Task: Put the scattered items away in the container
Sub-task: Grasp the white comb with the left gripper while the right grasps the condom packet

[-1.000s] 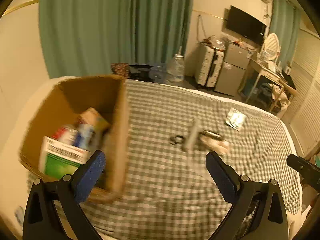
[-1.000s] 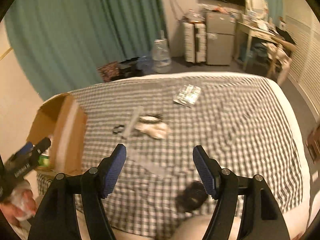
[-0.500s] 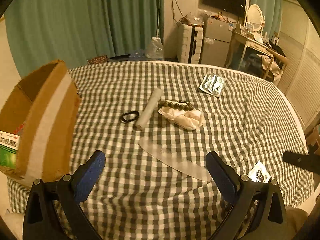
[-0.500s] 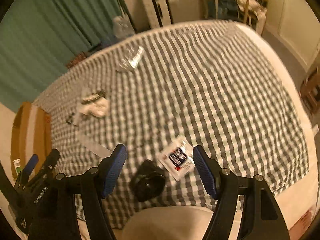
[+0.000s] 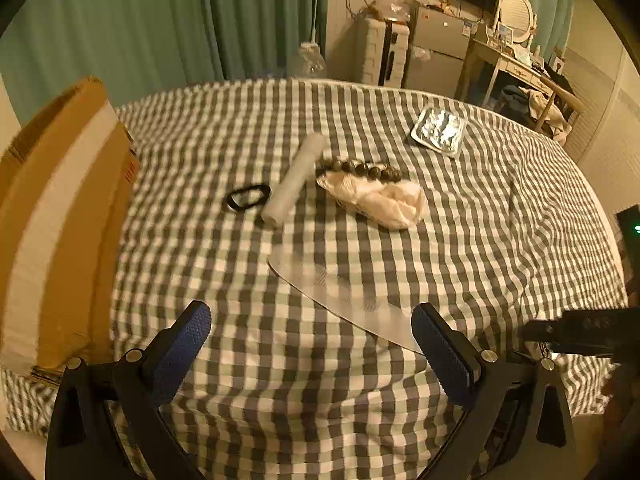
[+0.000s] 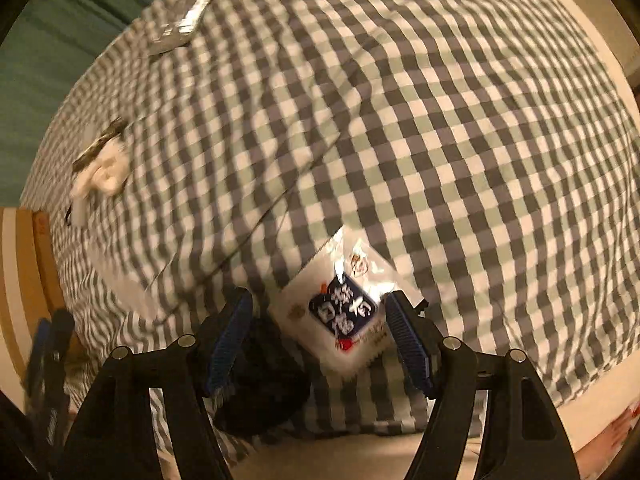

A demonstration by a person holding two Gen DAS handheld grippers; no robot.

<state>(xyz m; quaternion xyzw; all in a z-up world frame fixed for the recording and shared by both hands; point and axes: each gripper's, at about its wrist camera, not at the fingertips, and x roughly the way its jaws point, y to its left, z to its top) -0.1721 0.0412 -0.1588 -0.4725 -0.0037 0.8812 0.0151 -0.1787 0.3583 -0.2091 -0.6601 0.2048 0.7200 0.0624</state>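
Surface: a bed under a grey-and-white checked cover (image 5: 460,216), creased. Green curtains (image 5: 160,20), a suitcase (image 5: 384,54) and a small fridge (image 5: 438,56) stand behind. Cardboard box (image 5: 52,220) sits at the bed's left edge. The white snack packet (image 6: 340,304) lies between the right gripper (image 6: 320,336) blue pads, jaws wide, not gripping. Left gripper (image 5: 312,344) stands wide open, empty, above a clear plastic strip (image 5: 340,292).
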